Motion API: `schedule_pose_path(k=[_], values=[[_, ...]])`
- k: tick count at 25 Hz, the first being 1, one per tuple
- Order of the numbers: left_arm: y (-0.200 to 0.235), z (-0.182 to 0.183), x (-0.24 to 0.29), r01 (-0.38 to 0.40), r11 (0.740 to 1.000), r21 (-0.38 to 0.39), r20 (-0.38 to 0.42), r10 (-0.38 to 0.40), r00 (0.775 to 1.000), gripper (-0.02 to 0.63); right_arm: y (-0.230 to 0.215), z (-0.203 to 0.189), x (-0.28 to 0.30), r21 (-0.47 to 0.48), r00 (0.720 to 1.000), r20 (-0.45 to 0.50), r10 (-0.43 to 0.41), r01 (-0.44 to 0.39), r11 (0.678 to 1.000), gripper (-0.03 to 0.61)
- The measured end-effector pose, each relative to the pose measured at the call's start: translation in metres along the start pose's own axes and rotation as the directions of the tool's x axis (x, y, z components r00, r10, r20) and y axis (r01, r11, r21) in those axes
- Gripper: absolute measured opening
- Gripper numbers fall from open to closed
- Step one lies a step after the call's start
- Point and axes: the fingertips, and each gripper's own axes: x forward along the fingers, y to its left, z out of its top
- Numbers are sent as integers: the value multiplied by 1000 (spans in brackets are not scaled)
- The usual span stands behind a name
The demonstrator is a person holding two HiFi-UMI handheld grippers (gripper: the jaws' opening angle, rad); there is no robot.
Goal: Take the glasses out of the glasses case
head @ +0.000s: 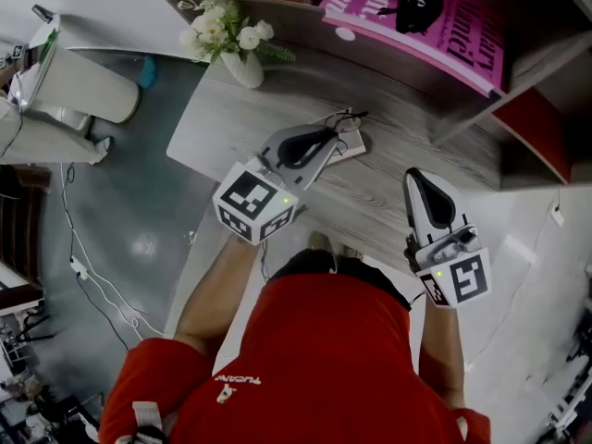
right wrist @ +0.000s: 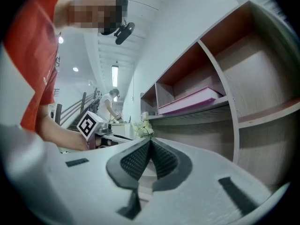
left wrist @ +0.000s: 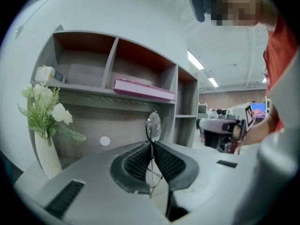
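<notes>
My left gripper (head: pixel 329 138) hangs over the grey wooden table (head: pixel 231 118), shut on the thin wire frame of the glasses (head: pixel 345 118). In the left gripper view a round lens of the glasses (left wrist: pixel 153 125) stands just above the closed jaws of my left gripper (left wrist: pixel 151 145), with thin wire hanging below them. A pale glasses case (head: pixel 354 145) lies on the table right under the gripper's tip, partly hidden. My right gripper (head: pixel 414 176) is held to the right, apart from the case; in its own view the right gripper (right wrist: pixel 150 142) is shut with nothing between its pads.
A white vase of white flowers (head: pixel 233 52) stands at the table's far left. A pink book (head: pixel 425 17) lies on the shelf unit behind, also seen as the book (left wrist: pixel 143 89) in the left gripper view. The table's left edge drops to the floor with cables.
</notes>
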Motion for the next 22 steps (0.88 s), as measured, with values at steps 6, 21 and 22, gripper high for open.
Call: schedule_pose_path(k=[6,21,22], values=[[-23,46,-26,-26,1000,-15,182,28,983,28,13,14,1,6,999,37,27,-27,1000,5],[-47,84,-62,-40,999,-34,336,50,940,28,36,43,-8,-47,993,109,42,-37,998,5],[-47,84,-63,-41,999,-36,338,50,940,28,37,43,-9,-49,993,107,41,-36,998,5]])
